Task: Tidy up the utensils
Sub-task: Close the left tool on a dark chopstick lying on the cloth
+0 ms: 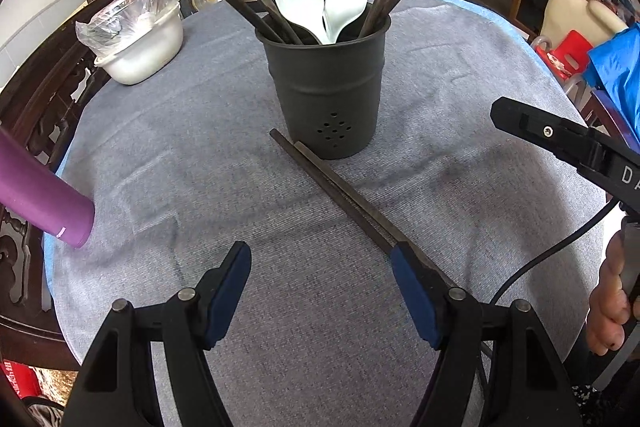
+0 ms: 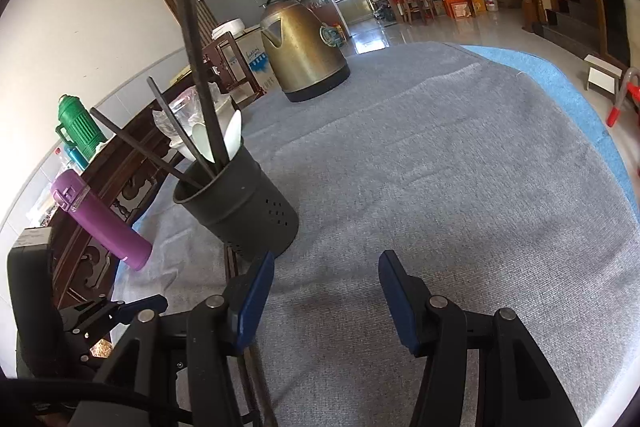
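From the left wrist, the left gripper hangs spread and empty over bare grey cloth, its right pad beside the near end of a pair of dark chopsticks lying flat, whose far tips touch the foot of the dark perforated metal utensil cup. A purple flask stands at the left edge. From the right wrist, the right gripper is spread, holding nothing, with open cloth ahead and rightward; the cup stands front-left.
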Demonstrator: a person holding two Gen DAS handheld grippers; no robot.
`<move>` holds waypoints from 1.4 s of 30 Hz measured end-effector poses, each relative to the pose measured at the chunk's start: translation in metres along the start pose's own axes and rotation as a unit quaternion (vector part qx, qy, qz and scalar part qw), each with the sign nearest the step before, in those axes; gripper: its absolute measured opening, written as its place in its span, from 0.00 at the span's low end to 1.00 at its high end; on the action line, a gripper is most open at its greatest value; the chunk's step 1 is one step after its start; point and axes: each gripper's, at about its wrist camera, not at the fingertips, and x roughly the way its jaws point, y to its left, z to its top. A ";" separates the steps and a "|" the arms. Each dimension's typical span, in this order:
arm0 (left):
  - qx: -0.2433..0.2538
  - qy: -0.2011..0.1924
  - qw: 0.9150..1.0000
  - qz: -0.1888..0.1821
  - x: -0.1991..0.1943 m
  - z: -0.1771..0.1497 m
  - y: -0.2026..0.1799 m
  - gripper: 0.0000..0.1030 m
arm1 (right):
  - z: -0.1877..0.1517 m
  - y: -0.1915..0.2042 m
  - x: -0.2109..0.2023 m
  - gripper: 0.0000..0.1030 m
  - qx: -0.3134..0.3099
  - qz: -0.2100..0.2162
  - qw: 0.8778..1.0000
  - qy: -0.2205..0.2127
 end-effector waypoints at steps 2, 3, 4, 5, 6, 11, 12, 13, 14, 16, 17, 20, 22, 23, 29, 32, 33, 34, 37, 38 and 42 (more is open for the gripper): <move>0.000 0.001 1.000 0.000 0.001 0.001 0.000 0.71 | 0.000 -0.002 0.001 0.57 0.003 0.000 1.000 0.001; 0.001 0.002 1.000 0.000 0.002 0.001 0.000 0.71 | 0.000 -0.002 0.002 0.57 0.003 0.000 1.000 0.002; 0.001 0.002 1.000 -0.001 0.002 0.002 -0.001 0.71 | 0.000 -0.003 0.002 0.57 0.004 0.000 1.000 0.002; 0.001 0.002 1.000 -0.001 0.002 0.002 -0.001 0.71 | 0.001 -0.004 0.002 0.57 0.005 0.000 1.000 0.002; 0.001 0.002 1.000 -0.001 0.002 0.002 -0.001 0.71 | 0.001 -0.004 0.002 0.57 0.005 0.000 1.000 0.002; 0.003 0.003 1.000 -0.002 0.004 0.002 -0.002 0.71 | 0.001 -0.006 0.003 0.57 0.008 0.001 1.000 0.003; 0.004 0.004 1.000 -0.002 0.004 0.002 -0.003 0.71 | 0.001 -0.006 0.004 0.57 0.008 0.001 1.000 0.003; 0.005 0.004 1.000 -0.002 0.004 0.002 -0.004 0.71 | 0.001 -0.007 0.004 0.57 0.008 0.002 1.000 0.003; 0.005 0.004 1.000 -0.002 0.004 0.002 -0.004 0.71 | 0.001 -0.006 0.004 0.57 0.008 0.001 1.000 0.003; 0.006 0.004 1.000 -0.003 0.005 0.002 -0.005 0.71 | 0.001 -0.006 0.004 0.57 0.008 0.001 1.000 0.003; 0.006 0.004 1.000 -0.003 0.005 0.002 -0.005 0.71 | 0.001 -0.006 0.004 0.57 0.009 0.001 1.000 0.003; 0.006 0.003 1.000 -0.002 0.005 0.002 -0.006 0.71 | 0.001 -0.006 0.004 0.57 0.009 0.001 1.000 0.002; 0.007 0.003 1.000 -0.003 0.005 0.002 -0.007 0.71 | 0.001 -0.006 0.004 0.57 0.010 0.001 1.000 0.003; 0.007 0.004 1.000 -0.003 0.005 0.002 -0.007 0.71 | 0.001 -0.006 0.004 0.57 0.010 0.001 1.000 0.002; 0.007 0.005 1.000 -0.004 0.004 0.001 -0.008 0.71 | 0.001 -0.008 0.004 0.57 0.014 0.003 1.000 0.003; 0.002 0.010 1.000 -0.009 0.006 0.000 -0.006 0.71 | 0.001 -0.008 0.003 0.57 0.016 0.004 1.000 0.003; -0.002 0.013 1.000 -0.013 0.007 -0.001 -0.004 0.71 | 0.001 -0.007 0.003 0.57 0.016 0.004 1.000 0.003; -0.007 0.016 1.000 -0.017 0.008 -0.002 -0.002 0.71 | 0.001 -0.007 0.002 0.57 0.015 0.005 1.000 0.003; -0.027 0.024 0.999 -0.037 0.011 -0.005 0.005 0.71 | 0.000 -0.006 0.001 0.57 0.014 0.006 1.000 0.002; -0.034 0.027 0.998 -0.045 0.013 -0.006 0.007 0.71 | 0.000 -0.005 0.000 0.57 0.014 0.007 1.000 0.002; -0.064 0.039 0.994 -0.075 0.016 -0.010 0.016 0.71 | -0.001 -0.004 -0.003 0.57 0.014 0.009 1.000 0.001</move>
